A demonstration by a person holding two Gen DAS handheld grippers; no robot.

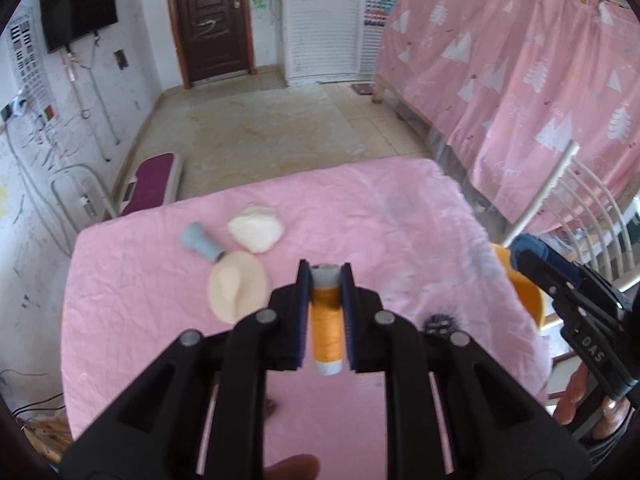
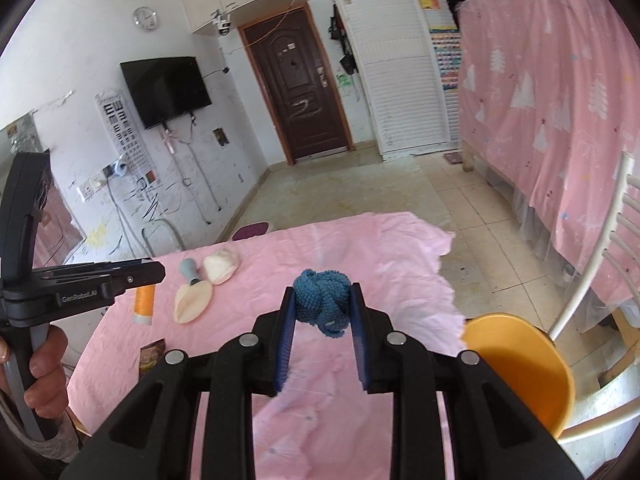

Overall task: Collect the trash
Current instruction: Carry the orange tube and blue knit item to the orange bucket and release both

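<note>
Pink cloth covers the bench, bearing one grey stopper, one white pad and one beige pad. Left claw clamps one orange thread spool (long axis along the fingers); right claw grips one blue knitted ball beside one orange bin.

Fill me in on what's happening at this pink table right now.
A person is clearing items with a handheld gripper in each hand. The left gripper is shut on an orange thread spool, held above the pink table. The right gripper is shut on a blue knitted ball, beside the orange bin at the table's right edge. A grey stopper and two pale pads remain on the table.
</note>
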